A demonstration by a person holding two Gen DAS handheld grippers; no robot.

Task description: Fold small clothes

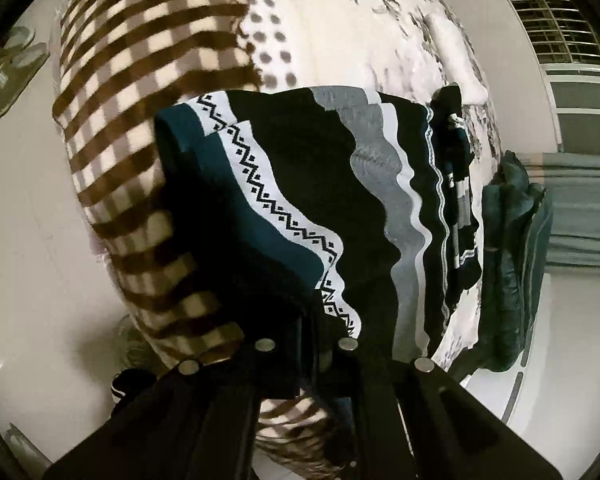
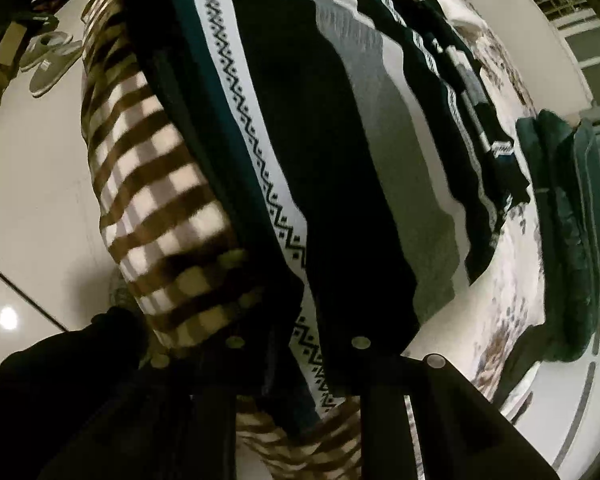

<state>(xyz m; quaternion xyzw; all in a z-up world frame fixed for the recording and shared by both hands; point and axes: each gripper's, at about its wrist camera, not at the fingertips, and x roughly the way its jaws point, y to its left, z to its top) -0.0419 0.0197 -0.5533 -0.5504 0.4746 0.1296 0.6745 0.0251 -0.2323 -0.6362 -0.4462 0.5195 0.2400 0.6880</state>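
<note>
The bed (image 1: pixel 340 32) fills most of both views, spread with a pale floral cover (image 2: pixel 512 280) on the right and a brown-and-cream checked blanket (image 1: pixel 140 80) on the left. On the bed lies the striped sweater (image 1: pixel 300 168), banded in teal, white zigzag, black and grey, running from the near edge away toward the far side; its near hem lies partly over the checked blanket. A dark teal garment (image 1: pixel 512 260) hangs at the bed's right edge, well apart from the sweater's body. On the pale floor (image 1: pixel 20 240) to the far left sits a pair of slippers (image 1: pixel 16 68).

The left gripper (image 1: pixel 308 344) is at the sweater's near hem, its jaws narrow and closed on the teal and zigzag edge of the cloth. The right gripper (image 2: pixel 300 344) is at the near hem too, its jaws drawn close with the zigzag band and black fabric pinched between them.
</note>
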